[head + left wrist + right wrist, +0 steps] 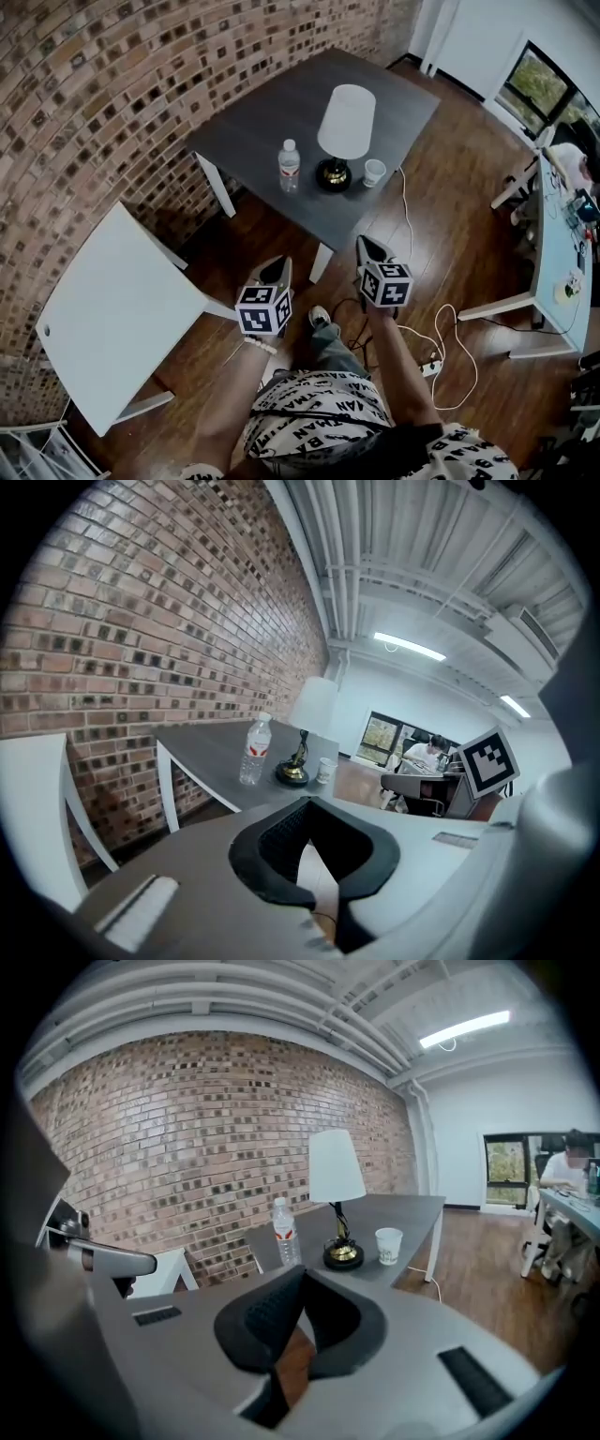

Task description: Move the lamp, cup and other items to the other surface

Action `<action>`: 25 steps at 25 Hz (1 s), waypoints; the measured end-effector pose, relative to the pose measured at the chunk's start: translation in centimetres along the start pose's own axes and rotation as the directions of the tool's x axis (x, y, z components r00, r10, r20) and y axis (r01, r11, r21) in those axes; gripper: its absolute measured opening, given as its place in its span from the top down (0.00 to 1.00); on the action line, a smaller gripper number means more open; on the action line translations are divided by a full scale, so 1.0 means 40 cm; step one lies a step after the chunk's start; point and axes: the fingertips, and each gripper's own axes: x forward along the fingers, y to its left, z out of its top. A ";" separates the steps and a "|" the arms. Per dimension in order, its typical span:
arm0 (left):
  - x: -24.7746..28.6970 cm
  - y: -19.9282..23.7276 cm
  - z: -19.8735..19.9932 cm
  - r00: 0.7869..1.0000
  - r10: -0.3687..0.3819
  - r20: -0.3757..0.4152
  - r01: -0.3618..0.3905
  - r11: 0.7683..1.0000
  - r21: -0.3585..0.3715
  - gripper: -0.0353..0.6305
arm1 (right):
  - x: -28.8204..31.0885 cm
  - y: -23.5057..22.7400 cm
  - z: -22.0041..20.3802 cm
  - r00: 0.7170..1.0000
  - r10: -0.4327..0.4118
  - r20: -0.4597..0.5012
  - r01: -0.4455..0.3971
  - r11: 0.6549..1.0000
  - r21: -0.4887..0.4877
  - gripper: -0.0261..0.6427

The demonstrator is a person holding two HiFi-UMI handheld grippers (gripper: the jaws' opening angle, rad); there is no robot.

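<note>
Your left gripper [278, 263] and right gripper [367, 246] hang side by side over your knees. Each has its jaws pressed together with nothing between them, and both point toward the dark table [262, 122].

Around you, a brick wall [94, 94] runs along your left and curves behind the tables. A wood floor [459, 234] fills the rest of the room. The dark table stands ahead of you against that wall. A white table [112, 309] sits nearer on your left, also by the bricks, apart from the dark one. A long pale desk [553, 244] with a person [570, 161] at it lines the right side, with a window [539, 80] beyond.

On the dark table's near end stands the lamp [345, 127], white shade on a dark round base. The bottle [290, 167] is just to its left and the cup [374, 172] just to its right. A white cable [448, 339] trails from the table's edge across the floor by your right foot.
</note>
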 end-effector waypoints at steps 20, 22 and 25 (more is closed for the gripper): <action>-0.035 -0.101 -0.012 0.998 -0.071 0.001 0.070 0.997 0.028 0.94 | -0.128 0.039 -0.030 1.000 -0.014 0.014 0.014 1.000 -0.004 0.96; -0.034 -0.099 -0.009 0.998 -0.070 0.003 0.070 0.997 0.029 0.94 | -0.125 0.040 -0.030 1.000 -0.013 0.012 0.013 1.000 -0.005 0.96; -0.029 -0.101 -0.005 0.997 -0.073 0.006 0.073 0.997 0.031 0.94 | -0.122 0.035 -0.026 1.000 -0.015 0.014 0.015 1.000 -0.007 0.96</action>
